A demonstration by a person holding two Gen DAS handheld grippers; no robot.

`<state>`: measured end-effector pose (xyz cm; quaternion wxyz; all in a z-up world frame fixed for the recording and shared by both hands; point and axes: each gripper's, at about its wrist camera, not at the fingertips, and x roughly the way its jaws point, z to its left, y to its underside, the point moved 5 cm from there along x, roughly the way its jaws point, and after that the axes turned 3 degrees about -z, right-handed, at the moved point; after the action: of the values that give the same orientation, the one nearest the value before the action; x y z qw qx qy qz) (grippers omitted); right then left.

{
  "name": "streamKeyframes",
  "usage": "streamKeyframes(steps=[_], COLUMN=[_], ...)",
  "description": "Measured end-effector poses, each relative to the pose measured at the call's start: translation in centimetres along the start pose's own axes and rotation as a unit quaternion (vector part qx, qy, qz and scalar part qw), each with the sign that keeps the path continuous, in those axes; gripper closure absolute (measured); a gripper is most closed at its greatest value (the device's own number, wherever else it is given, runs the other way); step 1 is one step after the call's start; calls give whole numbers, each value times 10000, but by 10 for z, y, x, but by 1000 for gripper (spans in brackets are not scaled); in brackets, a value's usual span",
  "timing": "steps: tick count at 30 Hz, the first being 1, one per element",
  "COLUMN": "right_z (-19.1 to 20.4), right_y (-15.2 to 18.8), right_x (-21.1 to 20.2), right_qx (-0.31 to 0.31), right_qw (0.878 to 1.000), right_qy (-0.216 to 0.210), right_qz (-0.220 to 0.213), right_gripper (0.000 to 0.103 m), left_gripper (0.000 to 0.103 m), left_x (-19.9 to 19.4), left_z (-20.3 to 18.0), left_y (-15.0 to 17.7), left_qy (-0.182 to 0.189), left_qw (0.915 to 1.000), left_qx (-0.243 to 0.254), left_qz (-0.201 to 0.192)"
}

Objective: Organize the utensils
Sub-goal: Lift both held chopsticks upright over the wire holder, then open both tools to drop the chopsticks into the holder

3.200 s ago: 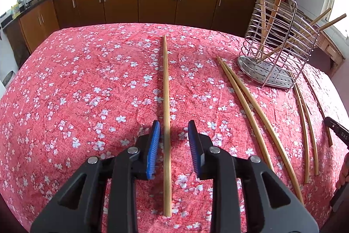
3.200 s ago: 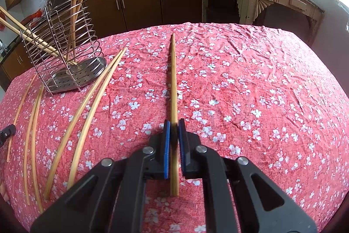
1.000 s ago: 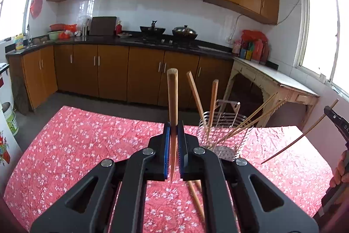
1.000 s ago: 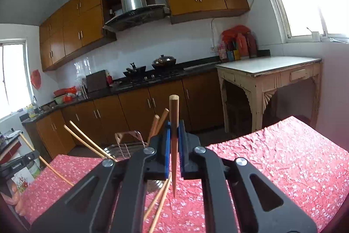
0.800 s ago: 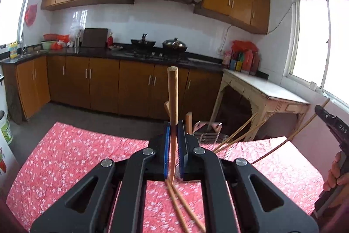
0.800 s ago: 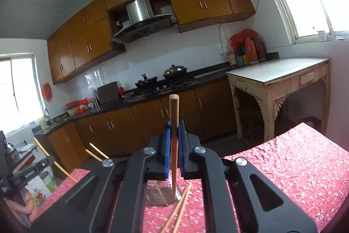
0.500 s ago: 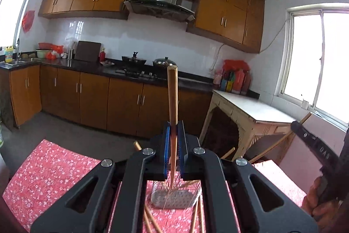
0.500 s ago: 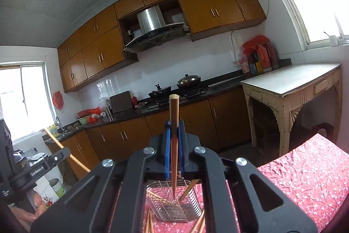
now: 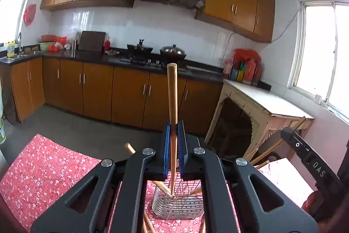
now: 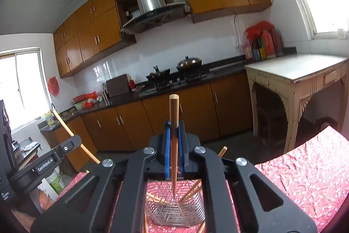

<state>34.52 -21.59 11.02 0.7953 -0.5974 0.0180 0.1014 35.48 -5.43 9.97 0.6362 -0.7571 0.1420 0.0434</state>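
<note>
My left gripper (image 9: 173, 134) is shut on a wooden chopstick (image 9: 172, 97) held upright, its lower tip over the wire utensil holder (image 9: 177, 206) on the red floral tablecloth (image 9: 43, 171). My right gripper (image 10: 173, 137) is shut on another wooden chopstick (image 10: 173, 115), also upright, its tip pointing into the same wire holder (image 10: 176, 211). Several chopsticks lean inside the holder. The right gripper also shows in the left wrist view (image 9: 309, 158); the left gripper shows in the right wrist view (image 10: 52, 161).
Loose chopsticks (image 9: 148, 222) lie on the cloth beside the holder. Beyond the table are brown kitchen cabinets (image 9: 98, 88), a stove with pans (image 9: 157, 51) and a pale side table (image 9: 268, 106) at the right.
Both grippers closed on chopsticks, lifted them off the cloth and stood them upright. Over the last second both have moved in above the wire holder, which now sits right under the tips.
</note>
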Motion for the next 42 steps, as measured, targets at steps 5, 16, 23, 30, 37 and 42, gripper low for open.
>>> streamKeyframes(steps=[5, 16, 23, 30, 37, 42], right_z=[-9, -20, -31, -47, -68, -72], right_y=[17, 34, 30, 54, 123, 181], right_x=[18, 16, -21, -66, -86, -81], right_qx=[95, -137, -167, -33, 114, 234], right_qw=[9996, 9980, 9972, 9959, 9895, 9803], right_qy=[42, 471, 691, 846, 1035, 1020], right_qz=[275, 392, 216, 320, 1002, 1676], right_gripper=[95, 73, 68, 67, 67, 67], left_gripper=[96, 95, 78, 76, 71, 66], left_x=[10, 13, -16, -62, -89, -84], left_z=[5, 13, 20, 37, 65, 79], left_y=[12, 17, 9, 15, 53, 100], left_qy=[-29, -197, -333, -416, -658, -858], left_qw=[9998, 9987, 9990, 9989, 9970, 9932], left_qx=[2, 20, -35, -98, -91, 63], left_qz=[179, 466, 297, 187, 394, 789])
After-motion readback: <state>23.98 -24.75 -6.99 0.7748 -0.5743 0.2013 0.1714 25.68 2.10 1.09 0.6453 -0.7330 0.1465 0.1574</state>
